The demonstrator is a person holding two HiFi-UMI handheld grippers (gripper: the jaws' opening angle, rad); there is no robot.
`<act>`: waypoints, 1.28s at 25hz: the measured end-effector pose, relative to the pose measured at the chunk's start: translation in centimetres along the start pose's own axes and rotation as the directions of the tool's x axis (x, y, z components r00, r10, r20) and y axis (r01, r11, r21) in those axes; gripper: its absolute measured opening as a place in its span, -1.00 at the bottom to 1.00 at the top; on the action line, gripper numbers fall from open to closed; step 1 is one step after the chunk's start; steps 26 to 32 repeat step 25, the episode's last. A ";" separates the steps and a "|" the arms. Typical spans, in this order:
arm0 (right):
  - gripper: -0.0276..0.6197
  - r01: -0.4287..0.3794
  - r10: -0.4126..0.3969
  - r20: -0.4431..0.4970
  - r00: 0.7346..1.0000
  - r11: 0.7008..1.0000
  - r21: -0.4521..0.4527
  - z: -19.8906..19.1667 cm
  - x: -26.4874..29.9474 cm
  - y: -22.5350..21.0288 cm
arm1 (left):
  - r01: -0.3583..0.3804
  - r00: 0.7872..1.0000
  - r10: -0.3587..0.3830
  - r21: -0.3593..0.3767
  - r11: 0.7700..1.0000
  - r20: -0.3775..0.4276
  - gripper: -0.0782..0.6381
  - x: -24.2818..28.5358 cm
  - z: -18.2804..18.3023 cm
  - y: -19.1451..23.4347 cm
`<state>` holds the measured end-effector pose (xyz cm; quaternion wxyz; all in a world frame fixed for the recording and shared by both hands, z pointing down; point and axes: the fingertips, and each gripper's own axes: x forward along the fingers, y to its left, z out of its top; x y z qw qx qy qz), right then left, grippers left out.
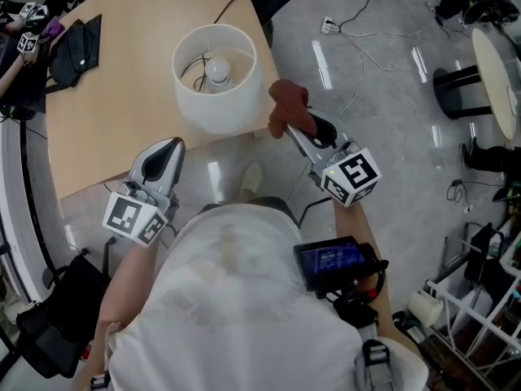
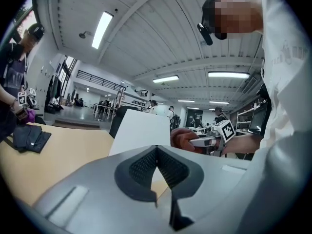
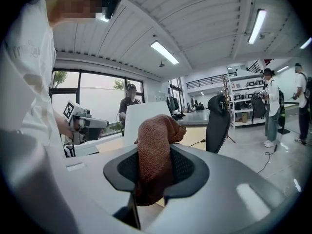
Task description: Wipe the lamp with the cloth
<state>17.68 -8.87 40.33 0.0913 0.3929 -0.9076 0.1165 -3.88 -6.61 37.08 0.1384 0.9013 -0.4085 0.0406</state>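
A lamp with a white drum shade and a bare bulb stands on the wooden table near its front edge. My right gripper is shut on a brown cloth, which it holds up just right of the shade, apart from it. In the right gripper view the cloth bulges up from between the jaws, with the shade behind it. My left gripper hovers at the table's edge, below and left of the shade, shut and empty. The left gripper view shows the shade ahead of the left gripper.
A black bag lies at the table's far left and a cable runs from the lamp to the back. An office chair stands behind the table. Cords trail over the floor. People stand around the room.
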 end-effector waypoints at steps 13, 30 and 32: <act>-0.51 0.033 -0.032 0.034 0.999 0.999 -0.012 0.5 -2.8 9.1 | 0.068 0.997 -0.068 -0.010 0.998 0.029 -0.78 -5.8 -1.4 -1.8; -0.51 0.036 -0.034 0.042 0.999 0.998 -0.052 0.7 -6.1 13.4 | 0.113 0.992 -0.113 0.006 0.994 0.051 -0.78 -8.7 -2.1 -5.5; -0.51 0.036 -0.034 0.042 0.999 0.998 -0.052 0.7 -6.1 13.4 | 0.113 0.992 -0.113 0.006 0.994 0.051 -0.78 -8.7 -2.1 -5.5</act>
